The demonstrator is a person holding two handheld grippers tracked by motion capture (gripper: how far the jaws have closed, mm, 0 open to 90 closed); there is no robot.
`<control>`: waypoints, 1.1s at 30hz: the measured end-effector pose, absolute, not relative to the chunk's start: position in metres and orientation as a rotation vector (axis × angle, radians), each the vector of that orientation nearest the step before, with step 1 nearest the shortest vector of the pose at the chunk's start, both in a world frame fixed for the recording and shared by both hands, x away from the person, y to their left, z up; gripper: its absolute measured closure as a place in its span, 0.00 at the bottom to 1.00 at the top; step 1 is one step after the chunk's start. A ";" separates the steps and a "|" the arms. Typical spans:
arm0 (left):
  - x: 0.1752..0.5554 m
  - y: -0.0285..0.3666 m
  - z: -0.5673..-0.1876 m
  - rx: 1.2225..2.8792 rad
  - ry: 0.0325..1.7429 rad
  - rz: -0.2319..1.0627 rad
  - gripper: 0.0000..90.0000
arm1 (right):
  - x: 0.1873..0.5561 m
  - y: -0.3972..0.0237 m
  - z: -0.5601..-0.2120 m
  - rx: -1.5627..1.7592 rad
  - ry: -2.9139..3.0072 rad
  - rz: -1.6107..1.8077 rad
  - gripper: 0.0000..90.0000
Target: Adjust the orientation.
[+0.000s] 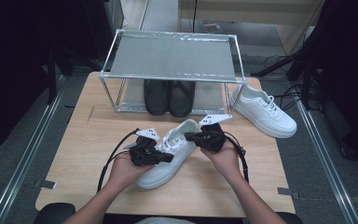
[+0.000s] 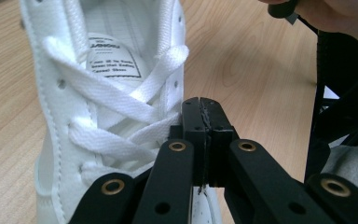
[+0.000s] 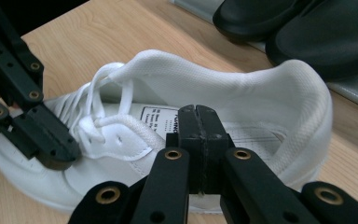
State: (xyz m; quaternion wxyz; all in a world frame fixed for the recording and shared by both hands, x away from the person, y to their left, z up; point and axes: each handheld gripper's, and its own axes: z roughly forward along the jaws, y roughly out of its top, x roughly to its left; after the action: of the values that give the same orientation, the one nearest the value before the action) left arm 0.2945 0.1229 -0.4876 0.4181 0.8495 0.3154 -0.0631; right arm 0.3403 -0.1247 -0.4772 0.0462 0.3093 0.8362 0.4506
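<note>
Hands at the near table edge, one gripper each. Left gripper sits over the lace area of the near white sneaker, jaws fully closed pad to pad; in the left gripper view the tips lie against the laces, can't tell if a lace is pinched between them. Right gripper is at the sneaker's heel end, jaws also closed together; in the right gripper view its tips sit right at the collar opening, over the insole label, nothing clearly clamped. Sneaker lies flat on the wooden table, mid-table between both hands, toe toward the person, heel toward the rack. Beyond it: metal shoe rack at the far side of the table, pair of black shoes on its lower shelf, top shelf bare mesh. Second white sneaker stands on the table just right of the rack, well apart from the grippers.
</note>
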 end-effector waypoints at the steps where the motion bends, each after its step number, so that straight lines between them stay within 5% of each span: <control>1: 0.295 0.123 -0.487 2.132 0.792 -0.157 1.00 | 0.340 -0.126 -0.477 0.937 2.553 1.372 1.00; 33: 0.323 0.142 -0.487 2.122 0.842 -0.185 1.00 | 0.306 -0.130 -0.470 0.865 2.617 1.379 1.00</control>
State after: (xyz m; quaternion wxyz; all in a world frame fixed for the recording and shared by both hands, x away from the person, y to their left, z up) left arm 0.3232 0.1416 -0.4873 0.4131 0.8437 0.3348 -0.0734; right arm 0.3064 -0.1303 -0.4704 0.0297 0.2806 0.8487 0.4473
